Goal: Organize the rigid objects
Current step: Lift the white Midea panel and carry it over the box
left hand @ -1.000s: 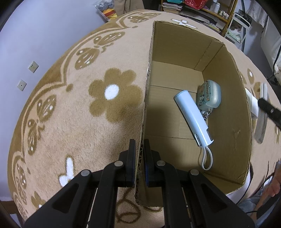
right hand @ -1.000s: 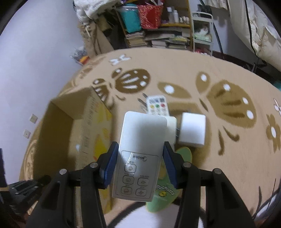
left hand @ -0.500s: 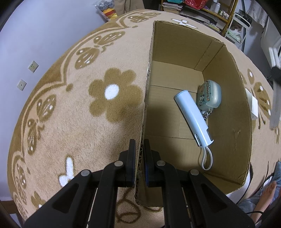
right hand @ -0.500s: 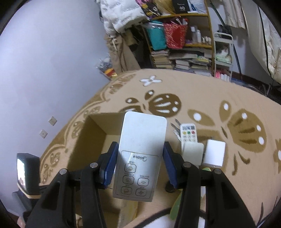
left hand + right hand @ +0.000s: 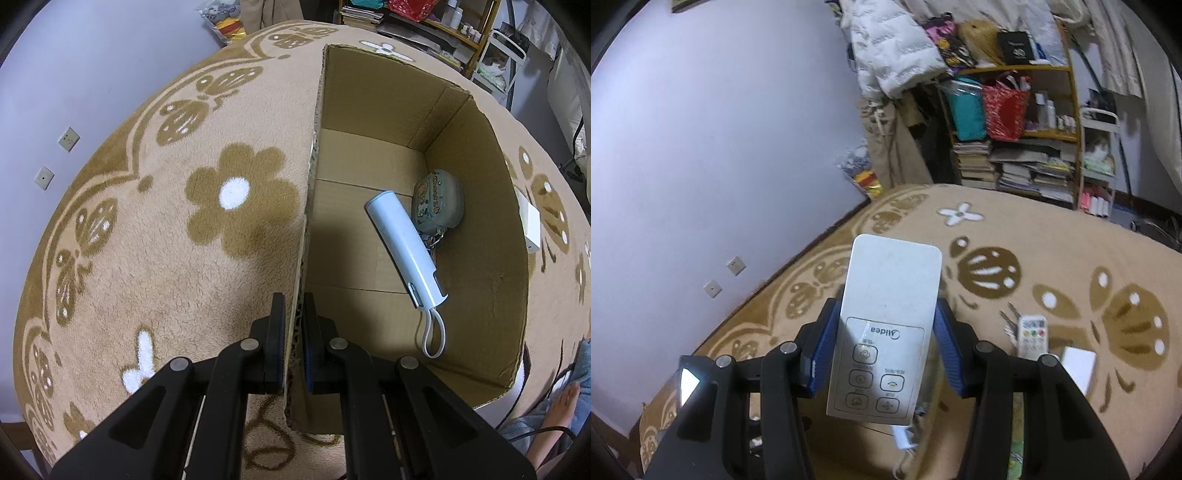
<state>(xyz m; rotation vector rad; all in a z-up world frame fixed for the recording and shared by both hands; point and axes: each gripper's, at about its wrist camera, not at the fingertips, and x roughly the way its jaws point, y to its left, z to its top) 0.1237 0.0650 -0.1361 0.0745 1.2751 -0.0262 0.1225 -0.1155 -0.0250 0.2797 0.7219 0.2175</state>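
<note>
My left gripper point(image 5: 293, 325) is shut on the near left wall of an open cardboard box point(image 5: 369, 122) standing on the rug. Inside the box lie a pale blue cylinder with a white loop cord point(image 5: 404, 247) and a small green pouch point(image 5: 439, 205). My right gripper point(image 5: 888, 325) is shut on a white remote control point(image 5: 886, 325) with grey buttons, held in the air above the box. The box is mostly hidden under the remote in the right wrist view.
On the tan flower-patterned rug point(image 5: 147, 240) right of the box lie a small white remote with coloured buttons point(image 5: 1033, 334) and a white flat box point(image 5: 1078, 365), also white box point(image 5: 530, 225). Cluttered shelves point(image 5: 1015, 129) stand beyond. A person's bare foot point(image 5: 557, 410) is at lower right.
The right gripper has risen and tilted up with the white remote, now over the box. The left gripper has stayed clamped on the box wall.
</note>
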